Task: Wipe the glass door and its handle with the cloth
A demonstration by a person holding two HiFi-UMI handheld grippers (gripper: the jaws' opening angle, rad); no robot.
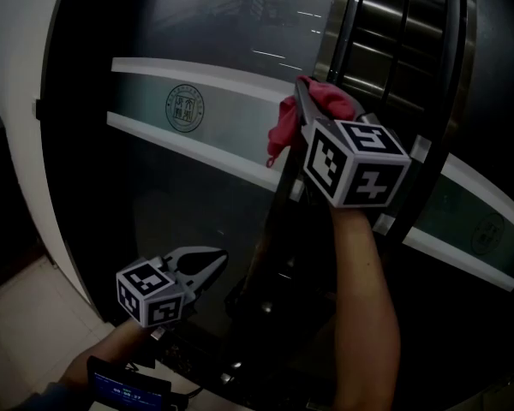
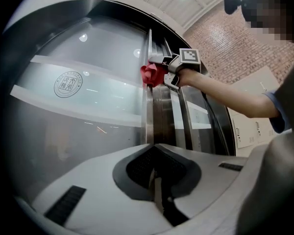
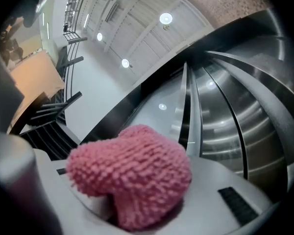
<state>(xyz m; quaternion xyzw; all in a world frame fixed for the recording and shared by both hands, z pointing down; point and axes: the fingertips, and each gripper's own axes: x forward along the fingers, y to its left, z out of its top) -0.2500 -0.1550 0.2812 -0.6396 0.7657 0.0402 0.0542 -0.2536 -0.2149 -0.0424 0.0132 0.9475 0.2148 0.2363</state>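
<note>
A curved glass door [image 1: 197, 187] with two frosted bands and a round seal [image 1: 185, 108] fills the head view. Its upright metal frame edge [image 1: 284, 178] runs down the middle. My right gripper [image 1: 313, 101] is shut on a pink cloth [image 1: 301, 114], and the cloth sits against that frame edge high up. The right gripper view shows the bunched cloth [image 3: 132, 173] between the jaws, with the glass [image 3: 171, 116] behind. My left gripper [image 1: 207, 268] hangs low and left of the frame, jaws shut and holding nothing. The left gripper view shows the cloth [image 2: 152, 75] and the right gripper [image 2: 174, 70] above.
Metal bars and panels of the door structure [image 1: 394, 50] stand right of the frame edge. A pale tiled floor [image 1: 26, 332] lies at the lower left. A white wall [image 1: 17, 67] borders the door on the left. A brick wall [image 2: 225, 38] shows behind the person's arm [image 2: 225, 94].
</note>
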